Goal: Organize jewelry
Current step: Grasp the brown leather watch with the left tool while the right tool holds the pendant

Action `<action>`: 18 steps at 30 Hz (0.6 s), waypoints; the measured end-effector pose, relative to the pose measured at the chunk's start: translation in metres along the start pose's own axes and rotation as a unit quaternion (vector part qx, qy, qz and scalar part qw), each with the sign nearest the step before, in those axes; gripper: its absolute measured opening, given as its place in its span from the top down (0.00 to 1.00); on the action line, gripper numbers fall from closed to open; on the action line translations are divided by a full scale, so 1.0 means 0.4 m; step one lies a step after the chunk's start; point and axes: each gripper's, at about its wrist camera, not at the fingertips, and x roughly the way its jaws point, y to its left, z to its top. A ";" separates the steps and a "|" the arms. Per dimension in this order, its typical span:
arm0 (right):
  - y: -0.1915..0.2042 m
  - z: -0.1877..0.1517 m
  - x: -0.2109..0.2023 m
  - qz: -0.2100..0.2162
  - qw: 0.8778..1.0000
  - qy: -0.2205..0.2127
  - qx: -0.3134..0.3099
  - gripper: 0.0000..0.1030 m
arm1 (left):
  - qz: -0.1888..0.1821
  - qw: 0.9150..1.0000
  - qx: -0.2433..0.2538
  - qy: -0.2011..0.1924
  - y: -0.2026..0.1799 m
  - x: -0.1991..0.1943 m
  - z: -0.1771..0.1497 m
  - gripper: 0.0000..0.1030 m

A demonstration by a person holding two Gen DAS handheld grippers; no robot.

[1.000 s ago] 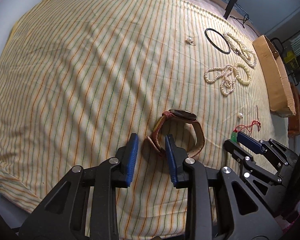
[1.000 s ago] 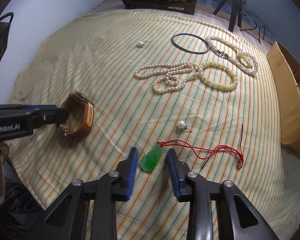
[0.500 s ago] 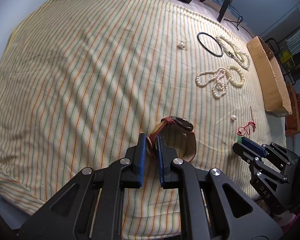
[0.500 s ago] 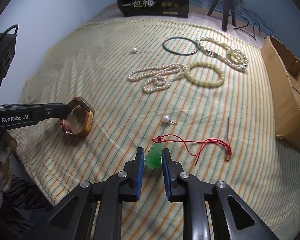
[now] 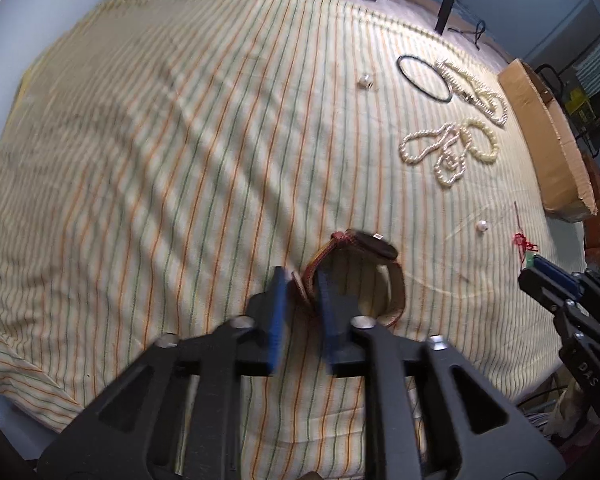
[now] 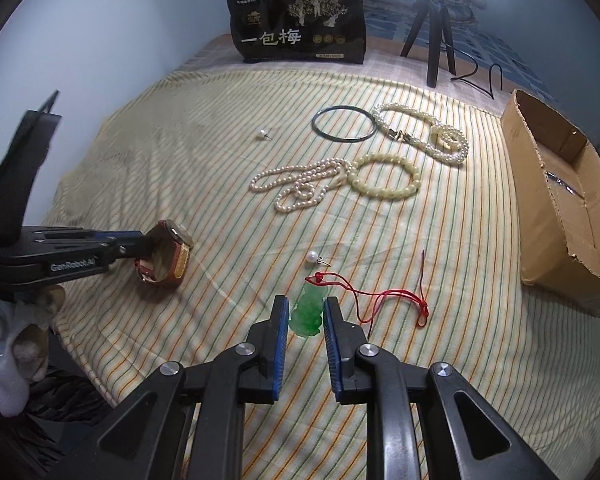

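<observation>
Left tongs (image 5: 300, 292): the blue pads stand a strap's width apart, with the near loop of the wristwatch (image 5: 360, 276) strap between them. Half a second ago the pads were nearly together on that strap; the gap is now slightly wider, though the strap remains between them. Whether the grip is still firm cannot be determined, as this view is motion-blurred. In the right wrist view the watch appears to hang from the tong tips, tilted, at or just above the cloth.

Right tongs (image 6: 306, 314): the pads flank the green jade pendant (image 6: 308, 312) and appear to touch its sides. A second ago they stood wide of it; they have since narrowed onto it. The pendant's red cord (image 6: 384, 300) trails loose to the right across the striped cloth (image 6: 180, 152).

Assessment: both tongs are engaged on one piece each, so two items are at the pick-up stage.

Beyond the tongs lie a pearl stud (image 6: 314, 258), a pearl strand (image 6: 300, 184), a bead bracelet (image 6: 386, 176), a dark bangle (image 6: 344, 124) and a second pearl stud (image 6: 264, 133). The open cardboard box (image 6: 560, 208) at the right edge is the probable destination.
</observation>
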 end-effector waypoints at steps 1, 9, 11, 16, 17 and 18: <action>0.003 0.001 -0.001 0.000 1.000 -0.001 -0.002 0.84 | -0.003 1.000 -0.004 0.003 0.004 0.007 -0.001 0.75; 0.019 0.010 -0.017 -0.003 1.000 -0.013 -0.014 0.84 | 0.021 1.000 0.017 -0.013 -0.029 0.013 0.005 0.91; 0.015 0.012 -0.030 -0.005 1.000 -0.019 -0.016 0.84 | 0.016 1.000 0.013 -0.014 -0.036 0.006 0.008 0.92; -0.006 0.031 -0.083 -0.015 0.999 -0.048 -0.019 0.84 | 0.002 0.999 0.018 -0.032 -0.075 -0.032 0.023 0.92; -0.009 0.034 -0.097 -0.017 0.998 -0.054 -0.019 0.84 | -0.002 0.999 0.019 -0.035 -0.082 -0.043 0.026 0.92; -0.016 0.040 -0.113 -0.020 0.998 -0.063 -0.018 0.84 | -0.008 0.999 0.021 -0.040 -0.095 -0.055 0.030 0.92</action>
